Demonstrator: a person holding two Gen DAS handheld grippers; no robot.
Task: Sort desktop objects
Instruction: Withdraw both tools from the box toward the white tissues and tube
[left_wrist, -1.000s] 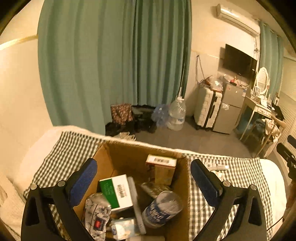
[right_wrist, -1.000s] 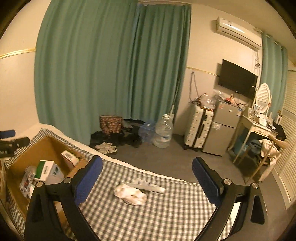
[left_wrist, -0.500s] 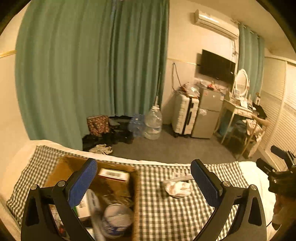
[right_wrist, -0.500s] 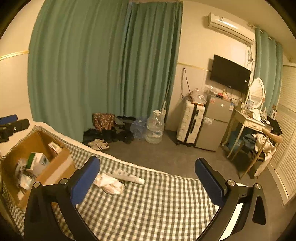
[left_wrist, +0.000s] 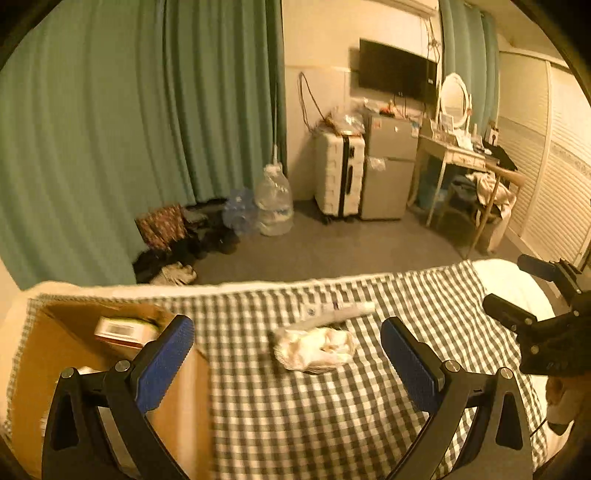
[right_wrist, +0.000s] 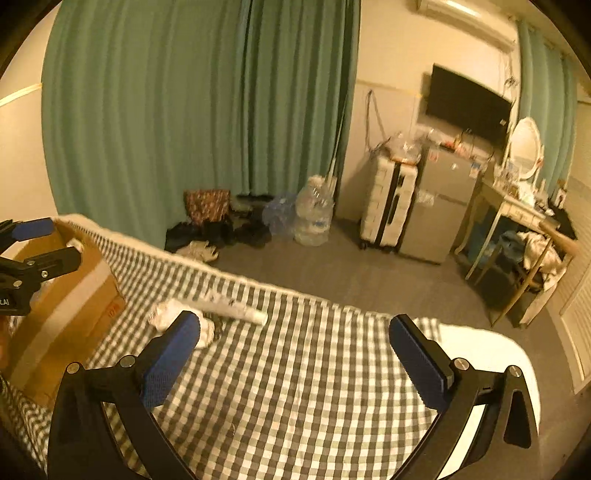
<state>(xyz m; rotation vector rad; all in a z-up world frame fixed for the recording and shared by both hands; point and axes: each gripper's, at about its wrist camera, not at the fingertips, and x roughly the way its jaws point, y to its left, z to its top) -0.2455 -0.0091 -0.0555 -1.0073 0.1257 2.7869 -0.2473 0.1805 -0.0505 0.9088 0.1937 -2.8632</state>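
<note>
- Left wrist view: the left gripper (left_wrist: 284, 354) hangs over the checked cloth (left_wrist: 295, 417) with its jaws wide apart and nothing between them.
- A crumpled white bag (left_wrist: 314, 347) lies on the cloth in the middle, just ahead of the open jaws; a white tube (left_wrist: 340, 309) lies just beyond it, touching or nearly so.
- A cardboard box (left_wrist: 55, 362) sits at the near left; at least one small carton (left_wrist: 122, 328) shows inside it, the rest hidden by the left finger.
- The right gripper (left_wrist: 532, 314) shows at the far right edge, off the cloth.
- Right wrist view: the right gripper (right_wrist: 295, 343) is also spread open and empty, over bare cloth.
- The bag (right_wrist: 173, 314) and tube (right_wrist: 236, 308) lie to its left, between it and the box (right_wrist: 70, 295).
- Judging by this, the sorting looks mostly done: some things are boxed, and the bag and tube are the only loose pieces seen. The left gripper seems better placed for the bag.
</note>
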